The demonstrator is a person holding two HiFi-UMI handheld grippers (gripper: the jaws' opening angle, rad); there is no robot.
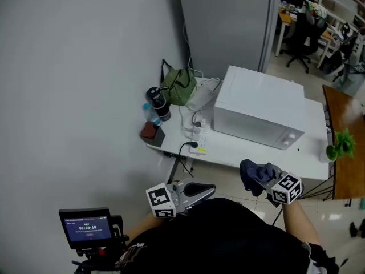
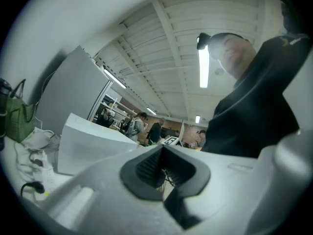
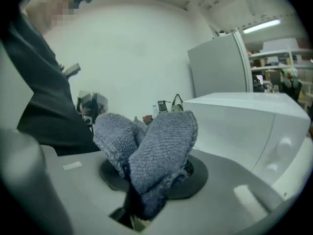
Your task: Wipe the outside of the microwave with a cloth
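The microwave (image 1: pixel 259 113) sits on a white desk (image 1: pixel 251 153), its long side running across the person's front and its door and control face turned toward them. The cloth (image 1: pixel 254 174), a bunched blue-grey one, is off the desk, just short of the microwave's front edge, pinched in the right claw (image 1: pixel 258 178). So the microwave lies straight ahead of that claw and a little above, and this hand is clearly the nearer. The left claw (image 1: pixel 202 190) hangs farther back and left of the microwave, tips pressed together on nothing. Left of the microwave lie a power strip (image 1: pixel 197 133) with cables and a green bag (image 1: pixel 178 85); behind it stands a grey cabinet (image 1: pixel 228 21).
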